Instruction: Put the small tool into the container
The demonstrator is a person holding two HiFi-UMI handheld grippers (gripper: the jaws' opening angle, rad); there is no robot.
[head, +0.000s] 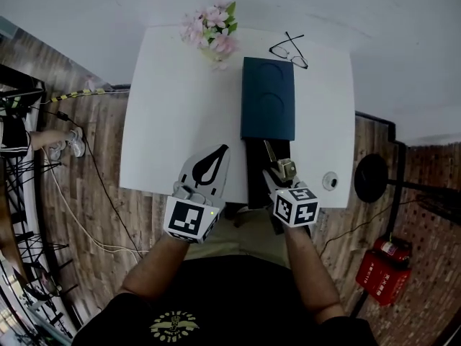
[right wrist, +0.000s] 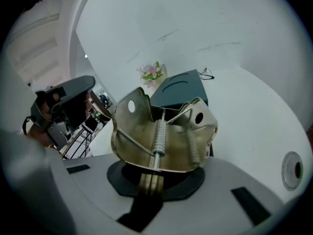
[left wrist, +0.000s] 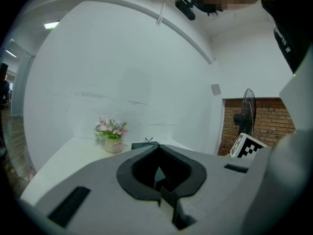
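Observation:
The small tool (head: 276,163), a bent metal piece with springs and holes, is held in my right gripper (head: 277,175) over the black tray (head: 258,173) at the table's near edge. In the right gripper view the tool (right wrist: 161,136) stands up from the shut right gripper (right wrist: 149,182). The dark teal container (head: 267,98) lies just beyond the tray, and it also shows behind the tool as the teal container (right wrist: 178,89). My left gripper (head: 218,153) hovers left of the tray over the white table, with its jaws together and nothing in them; its own view shows the left gripper (left wrist: 157,151) shut.
A pot of pink flowers (head: 212,31) and a pair of glasses (head: 289,50) sit at the table's far edge. A small round disc (head: 330,181) lies at the near right corner. A fan base (head: 372,177) and a red extinguisher (head: 385,269) stand on the floor at the right.

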